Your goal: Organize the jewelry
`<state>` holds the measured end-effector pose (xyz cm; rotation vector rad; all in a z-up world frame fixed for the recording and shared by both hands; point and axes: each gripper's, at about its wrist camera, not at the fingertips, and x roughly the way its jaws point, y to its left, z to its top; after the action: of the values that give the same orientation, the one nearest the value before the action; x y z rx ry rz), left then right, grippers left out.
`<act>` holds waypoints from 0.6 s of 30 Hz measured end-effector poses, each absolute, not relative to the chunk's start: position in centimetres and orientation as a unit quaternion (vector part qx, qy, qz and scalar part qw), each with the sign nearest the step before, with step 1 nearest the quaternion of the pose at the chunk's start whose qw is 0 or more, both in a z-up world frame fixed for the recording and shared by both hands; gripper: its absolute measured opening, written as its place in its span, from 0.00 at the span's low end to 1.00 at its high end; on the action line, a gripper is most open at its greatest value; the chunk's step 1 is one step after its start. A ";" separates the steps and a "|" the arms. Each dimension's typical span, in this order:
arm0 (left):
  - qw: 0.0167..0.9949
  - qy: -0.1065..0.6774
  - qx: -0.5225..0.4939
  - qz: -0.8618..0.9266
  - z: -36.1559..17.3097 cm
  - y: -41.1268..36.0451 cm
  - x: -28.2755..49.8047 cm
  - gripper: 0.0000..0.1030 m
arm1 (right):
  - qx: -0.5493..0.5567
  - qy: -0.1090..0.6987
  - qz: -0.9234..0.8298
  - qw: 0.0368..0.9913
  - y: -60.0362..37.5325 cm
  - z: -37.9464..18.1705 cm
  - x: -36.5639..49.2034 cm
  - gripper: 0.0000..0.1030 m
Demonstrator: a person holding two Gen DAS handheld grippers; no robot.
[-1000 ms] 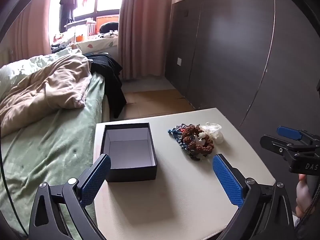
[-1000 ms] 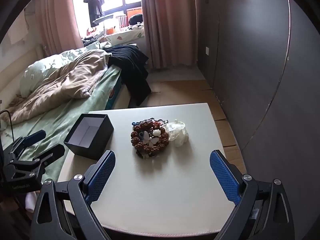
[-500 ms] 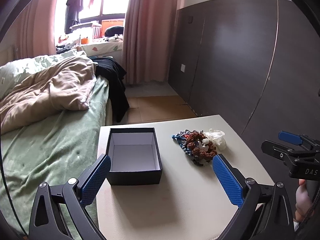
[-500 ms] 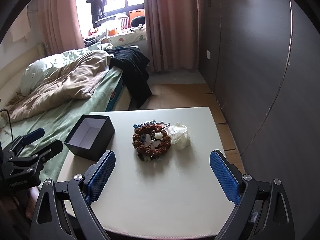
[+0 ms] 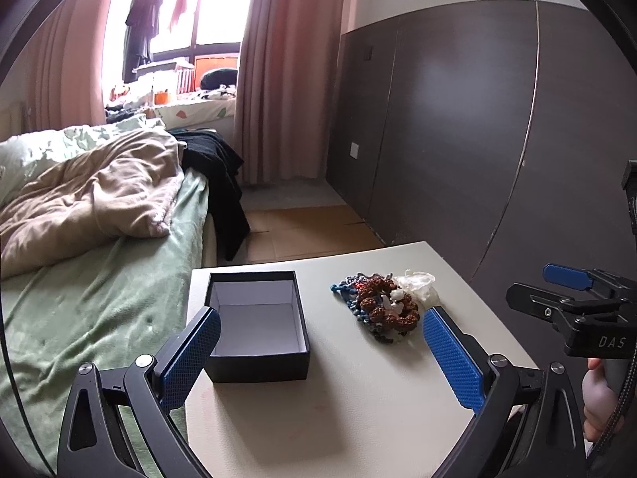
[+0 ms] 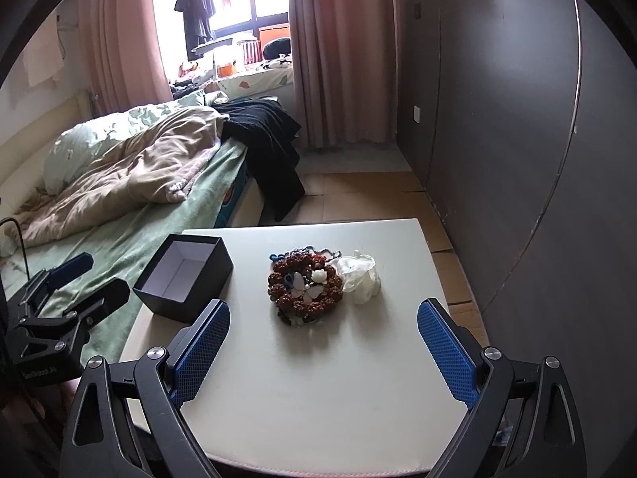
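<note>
Both cameras are sitting a little lower and closer to the bench (image 6: 318, 398) than a second ago; nothing on it has shifted. You are holding the left hand-held gripper (image 5: 318, 358) with its jaws spread wide and empty over the near edge, by the box (image 5: 258, 366), and the right hand-held gripper (image 6: 322, 350) likewise wide apart and empty, facing the jewelry (image 6: 304, 285).

That jewelry is lying in one heap mid-bench, well apart from the open box. You are looking at something light and limp: a ring of rough brown beads that should give the pads purchase, with smooth pale pieces at its centre that look slippery and perhaps fragile. Pinching across the bead ring is probably safest, though other strands may drag along.

Blue cord is showing only at the heap's far edge, so you cannot tell how many pieces are tangled. Whether the white bundle (image 6: 358, 275) beside the heap is jewelry or wrapping is unclear.
</note>
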<state>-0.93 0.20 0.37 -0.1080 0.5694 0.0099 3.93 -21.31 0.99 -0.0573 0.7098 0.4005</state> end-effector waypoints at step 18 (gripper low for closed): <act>0.955 0.289 -0.061 0.005 0.2 0.4 -1.2 0.98 | -0.035 0.328 0.195 0.924 -21.0 1.2 3.2 0.93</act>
<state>-1.18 0.40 0.24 -0.1234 0.5861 0.0100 3.24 -21.05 1.21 -0.0708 0.6729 0.3997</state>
